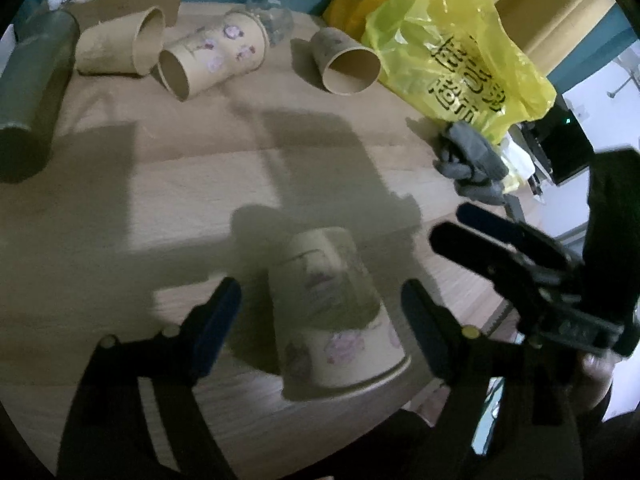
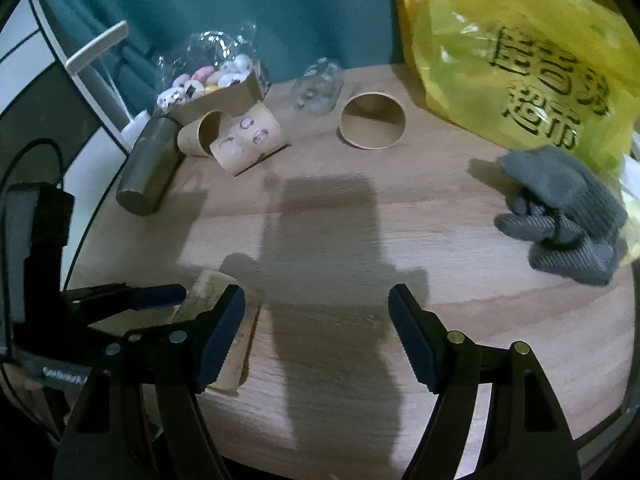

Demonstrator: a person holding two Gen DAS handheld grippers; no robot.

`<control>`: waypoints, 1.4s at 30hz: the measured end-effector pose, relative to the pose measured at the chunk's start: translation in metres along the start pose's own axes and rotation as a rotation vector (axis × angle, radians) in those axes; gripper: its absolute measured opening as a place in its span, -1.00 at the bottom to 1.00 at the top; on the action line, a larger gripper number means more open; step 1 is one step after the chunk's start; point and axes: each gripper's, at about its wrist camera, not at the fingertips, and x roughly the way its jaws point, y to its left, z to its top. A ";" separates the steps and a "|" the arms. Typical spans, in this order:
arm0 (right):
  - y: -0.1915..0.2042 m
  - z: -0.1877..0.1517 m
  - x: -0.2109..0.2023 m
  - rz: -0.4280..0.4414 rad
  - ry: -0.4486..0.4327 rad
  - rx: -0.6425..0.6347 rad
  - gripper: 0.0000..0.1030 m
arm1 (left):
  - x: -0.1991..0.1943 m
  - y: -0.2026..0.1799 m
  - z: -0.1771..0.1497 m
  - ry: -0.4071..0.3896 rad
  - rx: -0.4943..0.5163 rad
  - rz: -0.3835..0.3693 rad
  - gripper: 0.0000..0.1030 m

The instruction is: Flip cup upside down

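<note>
A paper cup [image 1: 336, 312] with pink prints stands upside down on the wooden table [image 1: 200, 200], rim down, between the two fingers of my left gripper [image 1: 322, 312]. The left gripper is open and the fingers do not touch the cup. My right gripper [image 2: 316, 332] is open and empty over bare table; it also shows in the left wrist view [image 1: 476, 228] at the right. The same cup [image 2: 224, 336] shows partly hidden behind the right gripper's left finger, with the left gripper's fingers [image 2: 156, 296] beside it.
Three paper cups lie on their sides at the back: one plain [image 1: 120, 48], one printed [image 1: 212, 60], one plain [image 1: 346, 66]. A dark cylinder [image 1: 32, 92] lies at left. A yellow plastic bag [image 1: 460, 48], a grey glove [image 1: 468, 160], a cardboard box of toys [image 2: 212, 88] and a clear bottle [image 2: 320, 88] stand around.
</note>
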 end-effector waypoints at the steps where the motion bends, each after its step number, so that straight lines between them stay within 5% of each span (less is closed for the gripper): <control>1: 0.003 0.003 0.002 0.000 0.011 -0.012 0.50 | -0.004 0.002 -0.002 -0.006 0.002 0.002 0.62; 13: 0.042 0.036 0.054 0.089 0.331 -0.065 0.50 | -0.057 0.063 -0.025 -0.185 -0.074 0.114 0.62; 26: 0.083 0.041 0.099 0.067 0.643 -0.090 0.50 | -0.073 0.126 -0.045 -0.247 -0.186 0.086 0.62; 36: 0.087 0.046 0.106 0.047 0.637 -0.091 0.24 | -0.080 0.133 -0.052 -0.262 -0.188 0.069 0.62; 42: 0.102 0.053 0.070 -0.010 0.377 -0.231 0.23 | -0.081 0.125 -0.056 -0.271 -0.168 0.072 0.62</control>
